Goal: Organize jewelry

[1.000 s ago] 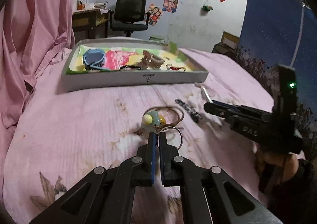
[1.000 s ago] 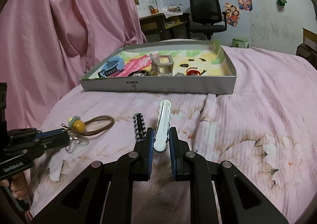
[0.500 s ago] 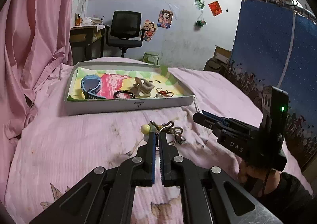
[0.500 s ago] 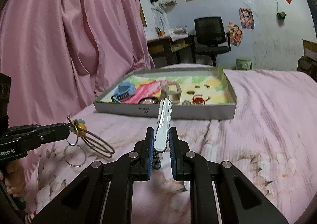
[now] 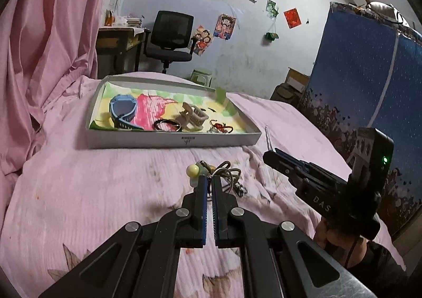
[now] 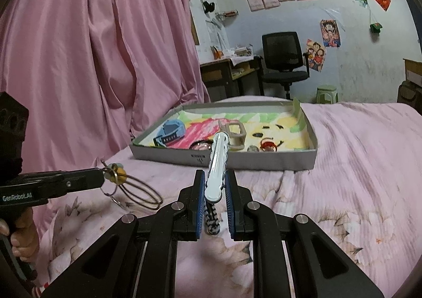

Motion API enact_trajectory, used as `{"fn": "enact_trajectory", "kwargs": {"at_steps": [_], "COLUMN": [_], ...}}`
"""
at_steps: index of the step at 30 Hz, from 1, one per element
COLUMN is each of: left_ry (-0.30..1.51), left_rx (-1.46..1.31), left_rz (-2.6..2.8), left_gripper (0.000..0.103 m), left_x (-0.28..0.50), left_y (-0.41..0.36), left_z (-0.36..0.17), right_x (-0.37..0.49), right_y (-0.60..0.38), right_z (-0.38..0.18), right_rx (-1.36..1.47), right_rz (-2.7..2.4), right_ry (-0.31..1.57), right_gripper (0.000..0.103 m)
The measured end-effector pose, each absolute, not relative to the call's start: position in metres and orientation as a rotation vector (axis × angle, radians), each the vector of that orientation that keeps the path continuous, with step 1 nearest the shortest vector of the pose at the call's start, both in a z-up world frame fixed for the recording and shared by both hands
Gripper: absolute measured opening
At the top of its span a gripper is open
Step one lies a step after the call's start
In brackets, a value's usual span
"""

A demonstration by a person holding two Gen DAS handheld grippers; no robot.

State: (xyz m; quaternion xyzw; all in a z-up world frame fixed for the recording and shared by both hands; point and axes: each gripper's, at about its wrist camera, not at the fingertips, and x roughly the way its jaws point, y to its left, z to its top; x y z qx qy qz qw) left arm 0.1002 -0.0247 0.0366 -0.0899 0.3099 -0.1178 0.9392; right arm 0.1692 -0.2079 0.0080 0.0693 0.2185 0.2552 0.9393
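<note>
Right wrist view: right tool [image 6: 214, 183] level, clamped on white hair clip [image 6: 216, 166]; left tool [image 6: 101, 179] gripping keyring [image 6: 116, 174].

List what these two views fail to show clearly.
- Black hair clip, right wrist view: mostly hidden behind the white hair clip and the right tool.
- Key ring, left wrist view: partly hidden by the left tool.
- Small red trinket in the tray: too small to identify.

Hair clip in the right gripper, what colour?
White, glossy hair clip, pinched in the right gripper. Clearest in the right wrist view.
</note>
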Motion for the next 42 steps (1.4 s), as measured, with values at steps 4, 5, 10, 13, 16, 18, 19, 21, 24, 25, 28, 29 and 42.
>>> {"fn": "enact_trajectory", "kwargs": {"at_steps": [4,5,10,13,16,18,19,21,24,25,28,29,42], "left_ry": [0.685,0.701,0.771,0.815,0.836,0.851,0.860,0.863,0.864,0.863,0.857,0.846,0.825], "left_rx": [-0.178,-0.184,-0.254,-0.299,-0.312,-0.318,-0.318,-0.315,-0.314,-0.313,-0.316,-0.329,-0.439], "left_rz": [-0.233,-0.223,-0.203,-0.207,-0.228,-0.242,-0.248,-0.255,-0.252,-0.251,-0.251,-0.241,-0.207], "left_gripper": [0.004,0.004,0.004,0.004,0.004,0.004,0.004,0.004,0.004,0.004,0.004,0.004,0.033], "left_x": [0.115,0.119,0.142,0.149,0.146,0.144,0.143,0.142,0.143,0.143,0.143,0.142,0.163], "left_y": [-0.026,-0.024,-0.009,-0.002,-0.001,-0.003,-0.004,-0.006,-0.007,-0.008,-0.007,-0.005,0.012], "left_z": [0.028,0.024,0.008,-0.002,-0.008,-0.013,-0.015,-0.018,-0.019,-0.019,-0.018,-0.017,-0.013], "right_x": [0.172,0.174,0.178,0.180,0.181,0.181,0.181,0.181,0.181,0.180,0.181,0.181,0.186], "right_y": [-0.205,-0.203,-0.199,-0.197,-0.195,-0.194,-0.194,-0.194,-0.194,-0.195,-0.195,-0.195,-0.195], "right_z": [0.008,0.006,0.003,0.001,0.000,0.000,0.001,0.001,0.001,0.001,0.001,0.001,0.000], "right_rx": [0.141,0.138,0.134,0.131,0.125,0.121,0.119,0.121,0.123,0.122,0.123,0.123,0.120], "right_rz": [0.530,0.531,0.536,0.539,0.540,0.540,0.539,0.538,0.536,0.536,0.537,0.538,0.544], "right_ry": [0.448,0.455,0.474,0.486,0.493,0.493,0.493,0.492,0.491,0.491,0.492,0.492,0.506], "right_gripper": [0.014,0.014,0.014,0.014,0.014,0.014,0.014,0.014,0.014,0.014,0.014,0.014,0.014]}}
